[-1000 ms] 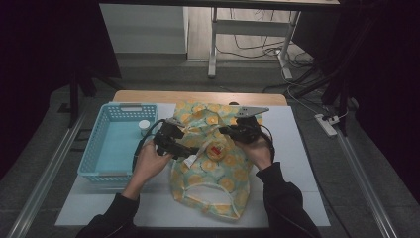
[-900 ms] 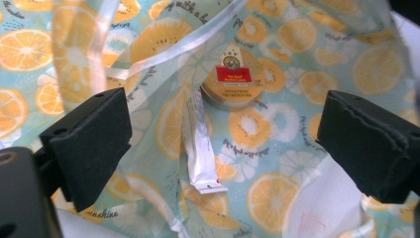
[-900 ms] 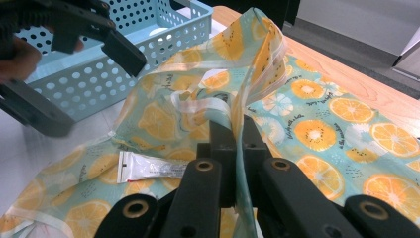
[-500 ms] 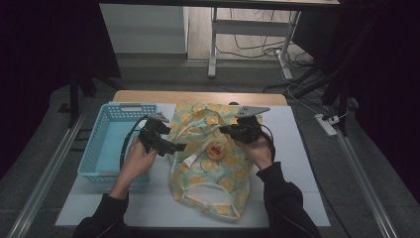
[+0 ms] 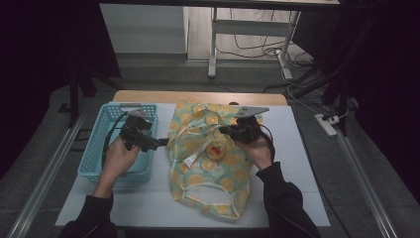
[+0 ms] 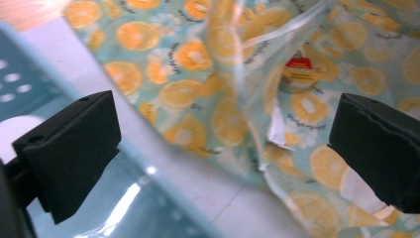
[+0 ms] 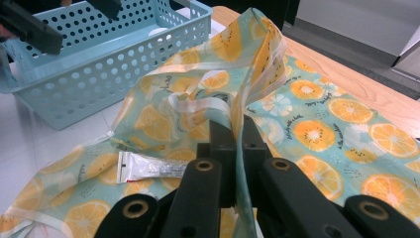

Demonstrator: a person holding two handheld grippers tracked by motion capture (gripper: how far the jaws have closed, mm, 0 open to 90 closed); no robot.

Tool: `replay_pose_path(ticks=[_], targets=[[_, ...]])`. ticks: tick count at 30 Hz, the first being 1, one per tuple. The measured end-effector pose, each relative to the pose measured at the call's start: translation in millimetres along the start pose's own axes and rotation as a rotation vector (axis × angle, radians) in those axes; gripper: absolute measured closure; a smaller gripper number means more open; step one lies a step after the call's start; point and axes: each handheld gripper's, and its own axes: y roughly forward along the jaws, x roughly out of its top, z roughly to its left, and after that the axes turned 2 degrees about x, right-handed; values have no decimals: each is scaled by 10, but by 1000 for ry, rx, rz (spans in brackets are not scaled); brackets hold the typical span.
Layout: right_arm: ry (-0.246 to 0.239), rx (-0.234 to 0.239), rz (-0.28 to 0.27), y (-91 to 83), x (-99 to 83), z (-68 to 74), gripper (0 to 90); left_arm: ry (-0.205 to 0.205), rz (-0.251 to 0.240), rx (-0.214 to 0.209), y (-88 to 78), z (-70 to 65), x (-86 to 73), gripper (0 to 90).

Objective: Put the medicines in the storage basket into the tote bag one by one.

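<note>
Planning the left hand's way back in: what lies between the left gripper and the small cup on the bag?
In the high view, from the left gripper to the cup lies only orange-print bag fabric and its pale strap.

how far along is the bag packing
Partly done: a small red-labelled cup and a sachet lie inside the orange-print bag. The right gripper is pinching the bag's edge up. The left gripper, jaws just opened and empty, is by the blue basket, probably fetching more.
</note>
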Motion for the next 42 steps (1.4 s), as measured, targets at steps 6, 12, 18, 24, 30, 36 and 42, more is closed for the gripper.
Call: replay_pose_path(ticks=[6,12,18,24,30,36,42], targets=[[2,0,0,-2,-2,-5,892,-28,-5,66,-90,194,-76,0],[1,-1,0,-3,-1,-4,893,-56,13,124,-85,353,-125,0],[1,-3,0,-5,-1,-5,892,-87,34,186,-12,514,-142,0],[0,-2,0,-4,-1,-5,893,-106,76,216,114,665,-133,0],[0,-1,0,-7,0,-3,892,-113,117,240,238,800,-101,0],[0,-1,0,-8,1,-4,892,-115,163,254,342,886,-70,0],[-3,0,-1,-11,6,-2,893,-116,204,255,454,934,-43,0]])
